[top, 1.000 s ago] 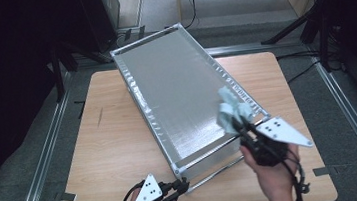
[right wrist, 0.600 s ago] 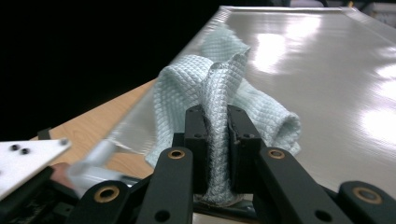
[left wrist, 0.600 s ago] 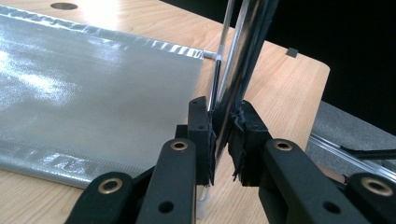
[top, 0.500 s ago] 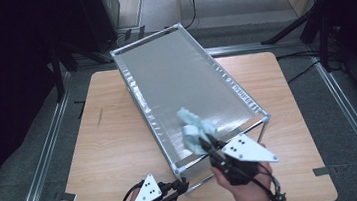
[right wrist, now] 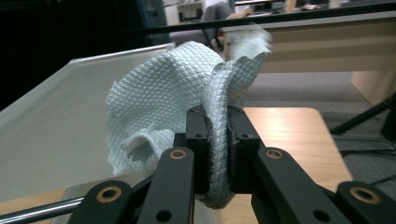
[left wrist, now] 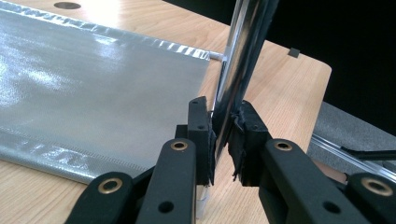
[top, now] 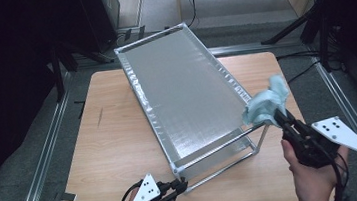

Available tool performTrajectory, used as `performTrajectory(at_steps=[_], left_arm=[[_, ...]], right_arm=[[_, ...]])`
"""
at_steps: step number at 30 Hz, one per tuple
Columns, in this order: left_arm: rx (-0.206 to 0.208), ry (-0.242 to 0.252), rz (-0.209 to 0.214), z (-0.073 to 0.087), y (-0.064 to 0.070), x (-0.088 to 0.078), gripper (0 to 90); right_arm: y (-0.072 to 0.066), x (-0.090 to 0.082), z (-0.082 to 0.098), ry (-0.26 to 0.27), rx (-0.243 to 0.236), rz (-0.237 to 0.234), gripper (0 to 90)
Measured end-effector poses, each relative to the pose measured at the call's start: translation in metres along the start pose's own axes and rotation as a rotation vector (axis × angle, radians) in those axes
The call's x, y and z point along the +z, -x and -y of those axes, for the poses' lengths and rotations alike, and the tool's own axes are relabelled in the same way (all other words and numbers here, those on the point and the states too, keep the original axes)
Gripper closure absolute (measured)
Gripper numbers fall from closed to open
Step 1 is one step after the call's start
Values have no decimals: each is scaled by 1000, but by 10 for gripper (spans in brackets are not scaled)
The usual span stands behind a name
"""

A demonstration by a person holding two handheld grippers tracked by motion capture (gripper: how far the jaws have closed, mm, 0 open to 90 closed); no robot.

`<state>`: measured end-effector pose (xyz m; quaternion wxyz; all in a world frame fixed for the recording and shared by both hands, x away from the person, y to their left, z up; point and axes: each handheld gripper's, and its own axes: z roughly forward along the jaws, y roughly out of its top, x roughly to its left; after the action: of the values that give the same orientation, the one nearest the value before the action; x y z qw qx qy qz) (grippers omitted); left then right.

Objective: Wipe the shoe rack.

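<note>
In the right gripper view, a pale blue quilted cloth (right wrist: 187, 93) is being pinched between the two black pads of the right gripper (right wrist: 217, 140), a folded band of it running down through the narrow gap while the rest is billowing out toward the upper left of the frame. In the high view the same cloth (top: 266, 105) is being held up at the right of the frame, just beside the right-hand edge of the silver tray (top: 186, 94), with the right gripper (top: 279, 116) slanting down from it toward the lower right, where it is being gripped by a hand (top: 311, 179). Whether the cloth is touching the tray's rim cannot be told.

In the left gripper view, a shiny metal rod (left wrist: 243, 51) is being clamped between the pads of the left gripper (left wrist: 223, 140); the rod is rising steeply to the top of the frame. In the high view the left gripper (top: 179, 186) is being held at the bottom centre of the frame, at the near corner of the metal frame (top: 223, 163) under the tray.

The tray is being carried on that frame, tilted and lying diagonally from the upper centre to the lower centre of the wooden table (top: 111, 153), its grey woven surface reflecting light.
</note>
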<state>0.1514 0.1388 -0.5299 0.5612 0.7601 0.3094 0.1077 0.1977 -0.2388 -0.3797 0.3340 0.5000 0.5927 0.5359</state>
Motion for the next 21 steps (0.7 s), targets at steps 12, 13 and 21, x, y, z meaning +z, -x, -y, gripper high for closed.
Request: performTrajectory(at_steps=[12, 13, 21], left_arm=[[-3, 3, -8, 1, -1, -1, 798], [-3, 3, -9, 1, -1, -2, 798], [-10, 5, -16, 1, -2, -2, 797]], right_arm=[[23, -11, 29, -80, 48, 67, 821], [21, -4, 53, -157, 55, 43, 822], [20, 34, 121, -397, 33, 60, 823]])
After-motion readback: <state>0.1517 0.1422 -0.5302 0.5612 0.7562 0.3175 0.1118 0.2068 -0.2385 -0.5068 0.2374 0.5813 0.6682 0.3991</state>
